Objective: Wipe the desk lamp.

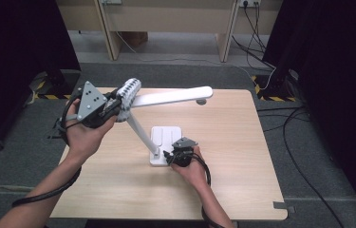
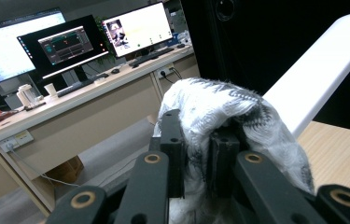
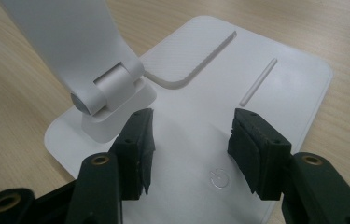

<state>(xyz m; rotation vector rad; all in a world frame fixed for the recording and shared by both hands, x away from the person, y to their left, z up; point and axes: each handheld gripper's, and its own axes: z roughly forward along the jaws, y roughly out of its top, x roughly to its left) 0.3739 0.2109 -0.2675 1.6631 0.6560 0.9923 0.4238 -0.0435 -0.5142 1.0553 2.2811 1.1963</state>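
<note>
High view: desk lamp sits mid-tabletop, base slightly toward the near edge, lamp head cantilevered toward the far right corner. Left claw is up at the lamp's elbow joint near the far left corner, clamped on a grey-white cloth draped over that joint. Right claw rests low at the near end of the base. Risk: the lamp is top-heavy with the head stuck out; a hard wipe at the joint levers the whole thing and can tip or skid the base.

Left gripper view: jaws stand narrow, pinching a fold of the cloth; lamp head runs off to the upper right. Grip looks shallow, though the cloth hides the pads, so I can't be sure. If the fold slips out, the cloth drops off the joint and the bare jaws scrape the plastic. Pushing along the arm could also fold the hinge.

Right gripper view: jaws stand wide, nothing between them, hovering over or pressing on the base just beside the lower hinge. Power button sits right between the jaws. Risk: bearing down to steady the base may trigger the button; if the claw isn't actually loading the base, it does nothing against tipping.
</note>
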